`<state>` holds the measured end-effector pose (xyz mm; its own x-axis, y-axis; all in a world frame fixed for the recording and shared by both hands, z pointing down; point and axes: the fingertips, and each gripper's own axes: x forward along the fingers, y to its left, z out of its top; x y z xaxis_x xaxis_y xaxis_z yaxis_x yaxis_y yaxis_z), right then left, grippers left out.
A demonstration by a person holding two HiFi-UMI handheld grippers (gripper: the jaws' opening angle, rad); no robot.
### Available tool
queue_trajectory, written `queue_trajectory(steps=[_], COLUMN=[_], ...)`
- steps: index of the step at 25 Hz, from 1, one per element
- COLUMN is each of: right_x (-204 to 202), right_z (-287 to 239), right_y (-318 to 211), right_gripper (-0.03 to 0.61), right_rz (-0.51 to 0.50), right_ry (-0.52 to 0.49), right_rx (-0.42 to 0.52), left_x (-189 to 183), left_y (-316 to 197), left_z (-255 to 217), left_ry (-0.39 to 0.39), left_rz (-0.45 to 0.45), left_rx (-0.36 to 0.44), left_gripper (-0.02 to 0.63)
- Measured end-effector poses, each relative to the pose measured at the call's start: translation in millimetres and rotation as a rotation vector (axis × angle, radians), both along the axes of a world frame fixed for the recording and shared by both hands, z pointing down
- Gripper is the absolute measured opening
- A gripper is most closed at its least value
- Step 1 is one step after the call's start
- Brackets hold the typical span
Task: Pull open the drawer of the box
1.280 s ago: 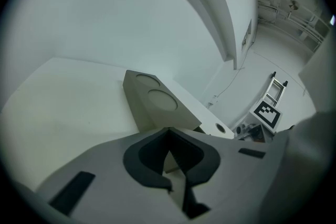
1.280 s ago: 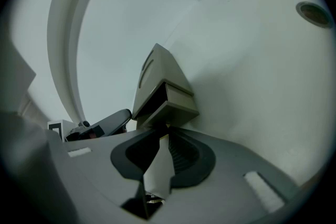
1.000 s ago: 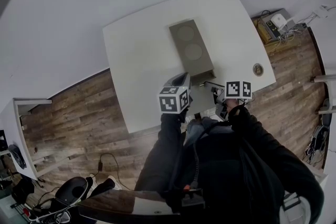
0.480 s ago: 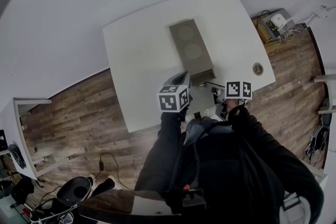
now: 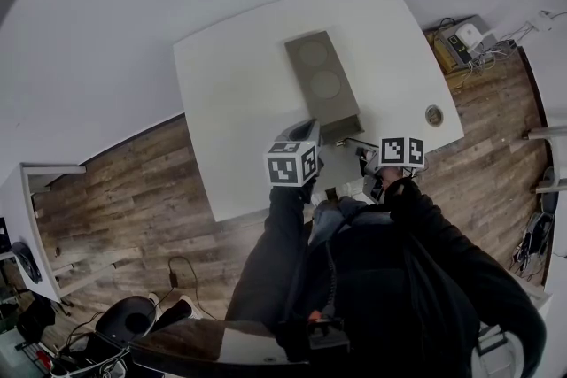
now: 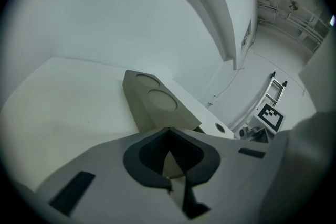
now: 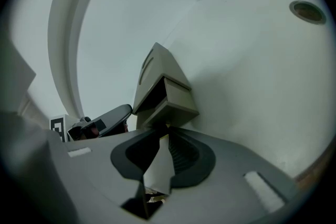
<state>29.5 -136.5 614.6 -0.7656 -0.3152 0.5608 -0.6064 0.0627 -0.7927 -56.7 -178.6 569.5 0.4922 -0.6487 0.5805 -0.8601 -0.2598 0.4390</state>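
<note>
Head view first: the white table point(image 5: 239, 119) carries the long grey box point(image 5: 321, 80), two round marks on its lid. It lies about mid-table, its length running from the far edge toward the near edge. The drawer point(image 5: 342, 132) sticks a little way out of the end facing the near edge. The left hand-held gripper point(image 5: 310, 135) sits just beside that end, on its left. The right hand-held gripper point(image 5: 363, 153) is right at the drawer front, toward the near edge. A small round disc point(image 5: 434, 115) lies close to the table's near right corner, well apart from the box. Dark sleeves reach in from below.

Over to the left gripper view: the dark pads meet at their tips, jaws together, nothing caught between them. The box point(image 6: 157, 102) rises just behind the tips, lid up, and the disc point(image 6: 220, 127) shows beyond it on the right.

Now the right gripper view: here's the drawer point(image 7: 176, 97), clearly part-way out of the box point(image 7: 149, 81), with a dark gap showing above it. The jaws are narrowly parted and clamped on the drawer's lower front edge. The disc point(image 7: 307, 9) sits far off at the upper right.
</note>
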Motion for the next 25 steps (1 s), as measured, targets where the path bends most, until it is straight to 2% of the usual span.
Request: queue_trajectory(steps=[13,20,25], right_x=[3,2,4], right_z=[0,1,0], right_y=[6,9,11], right_gripper=[0.055,0.055,0.055], right_rz=[0.002,-0.001,-0.002], right_ry=[0.003,0.006,0.003], right_rx=[-0.003,-0.005,-0.004], left_x=[0,-1,0], left_y=[1,0,0], left_z=[0,0,0], left_ry=[0.009,-0.022,-0.017], left_rz=[-0.016,-0.007,-0.013], left_rx=[0.003,0.004,0.004], left_gripper=[0.001,0.002,0.001])
